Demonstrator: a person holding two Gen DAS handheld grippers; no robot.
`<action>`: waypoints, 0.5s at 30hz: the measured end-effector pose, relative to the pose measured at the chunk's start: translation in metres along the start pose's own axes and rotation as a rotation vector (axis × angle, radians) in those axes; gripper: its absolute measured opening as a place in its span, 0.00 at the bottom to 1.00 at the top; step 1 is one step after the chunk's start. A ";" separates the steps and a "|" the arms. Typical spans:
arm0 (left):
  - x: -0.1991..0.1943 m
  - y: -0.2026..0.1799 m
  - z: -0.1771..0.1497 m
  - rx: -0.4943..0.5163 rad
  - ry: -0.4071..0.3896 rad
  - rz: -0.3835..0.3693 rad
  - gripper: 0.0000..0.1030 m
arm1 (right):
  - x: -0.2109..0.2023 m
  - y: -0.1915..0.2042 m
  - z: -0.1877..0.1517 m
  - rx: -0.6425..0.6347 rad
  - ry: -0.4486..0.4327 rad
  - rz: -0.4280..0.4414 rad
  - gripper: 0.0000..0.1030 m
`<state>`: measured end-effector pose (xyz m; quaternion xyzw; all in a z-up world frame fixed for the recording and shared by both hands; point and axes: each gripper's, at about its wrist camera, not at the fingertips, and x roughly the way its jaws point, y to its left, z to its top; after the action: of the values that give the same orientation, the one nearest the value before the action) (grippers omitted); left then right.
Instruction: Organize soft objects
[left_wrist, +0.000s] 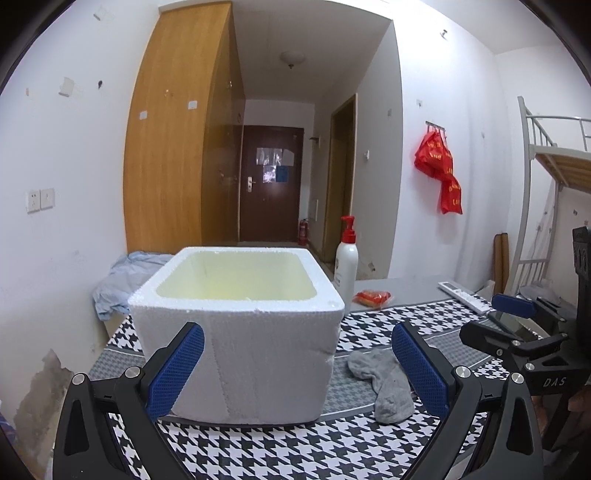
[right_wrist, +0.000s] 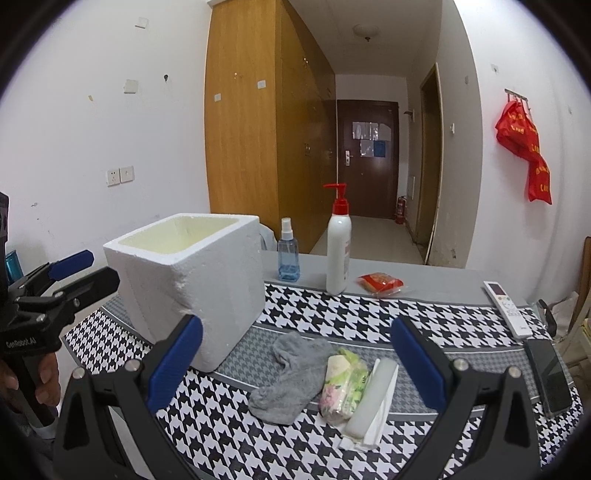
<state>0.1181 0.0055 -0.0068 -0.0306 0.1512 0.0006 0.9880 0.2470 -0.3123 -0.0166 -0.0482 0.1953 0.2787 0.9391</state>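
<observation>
1. A white foam box (left_wrist: 236, 332) stands open-topped on the houndstooth cloth (left_wrist: 295, 450); the part of its yellowish interior that shows holds nothing, and its floor is hidden.
2. The left gripper (left_wrist: 297, 365) has its blue-padded fingers (left_wrist: 177, 369) spread wide, empty, framing the box's near wall.
3. The right gripper (right_wrist: 297, 363) is likewise spread and empty, above the soft things.
4. The grey sock (right_wrist: 291, 376) lies on the cloth at 3 o'clock of the box, just beside its base.
5. Only the right wrist view shows the floral tissue pack (right_wrist: 343, 384) touching the sock's 3 o'clock edge, with a white roll (right_wrist: 373, 398) against it.
6. That view alone also shows a blue spray bottle (right_wrist: 288, 254) beside the pump bottle (right_wrist: 338, 251), and a phone (right_wrist: 550, 376) below the remote (right_wrist: 508, 310).
7. Only the left wrist view shows crumpled blue fabric (left_wrist: 122, 280) at 10 o'clock of the box.
</observation>
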 end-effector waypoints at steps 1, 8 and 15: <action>0.001 -0.001 -0.001 0.001 0.005 -0.001 0.99 | 0.000 -0.001 0.000 0.001 0.002 -0.002 1.00; 0.007 -0.010 -0.007 0.020 0.027 -0.029 0.99 | 0.002 -0.005 -0.003 0.008 0.015 -0.015 1.00; 0.014 -0.018 -0.013 0.031 0.036 -0.029 0.99 | 0.003 -0.011 -0.008 0.012 0.030 -0.026 1.00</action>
<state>0.1280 -0.0130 -0.0219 -0.0175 0.1684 -0.0168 0.9854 0.2525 -0.3219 -0.0252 -0.0491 0.2103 0.2646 0.9399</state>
